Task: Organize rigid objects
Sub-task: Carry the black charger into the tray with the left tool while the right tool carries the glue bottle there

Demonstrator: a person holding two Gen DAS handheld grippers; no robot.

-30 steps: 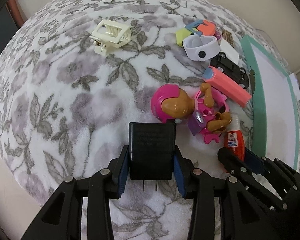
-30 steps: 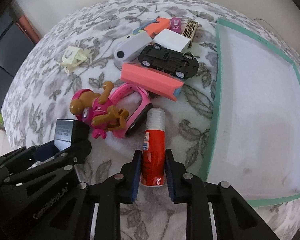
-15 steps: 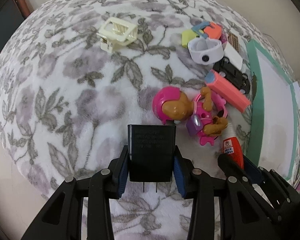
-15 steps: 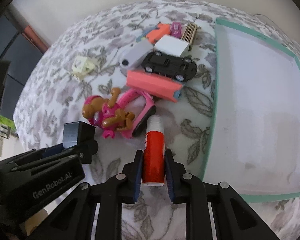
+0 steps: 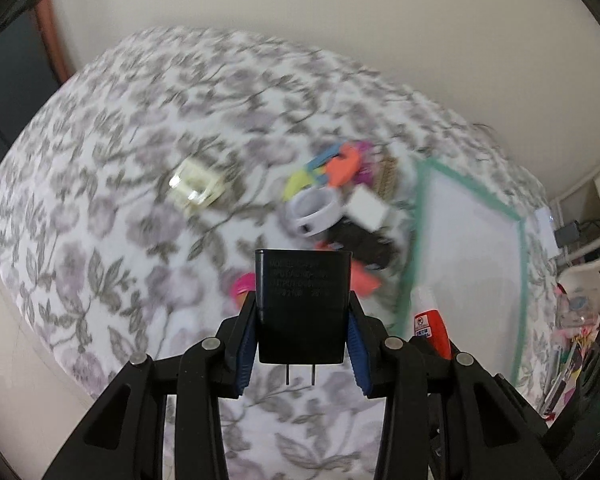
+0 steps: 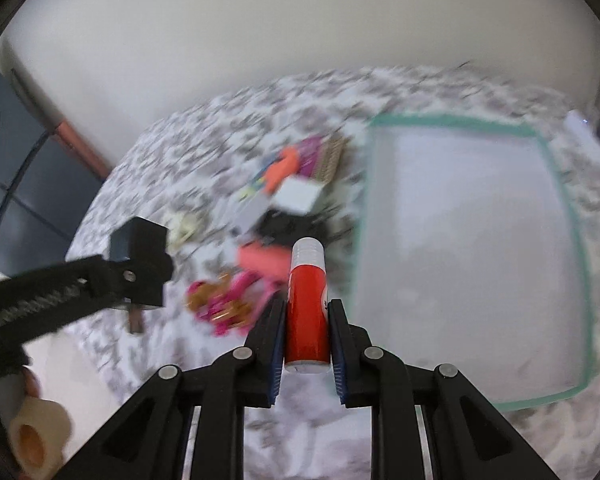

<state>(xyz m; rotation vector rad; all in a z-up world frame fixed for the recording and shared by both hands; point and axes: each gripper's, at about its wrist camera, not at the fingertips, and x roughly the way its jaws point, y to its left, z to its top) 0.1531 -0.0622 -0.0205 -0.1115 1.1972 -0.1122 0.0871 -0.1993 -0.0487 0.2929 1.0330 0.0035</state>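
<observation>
My left gripper is shut on a black plug adapter, held in the air above the floral cloth with its prongs pointing back at me. My right gripper is shut on a red glue stick with a white cap, also lifted. The left gripper and adapter show at the left of the right wrist view. The glue stick shows at the right of the left wrist view. A white mat with a green border lies to the right on the cloth, also seen in the left wrist view.
A blurred pile of toys lies left of the mat: a pink toy figure, a coral bar, a black toy car, a white band, a white block. A cream clip lies apart. A tape roll shows at lower left.
Both grippers have risen well above the cloth with the adapter and the glue stick in them. The views have tilted up and now show the wall.
</observation>
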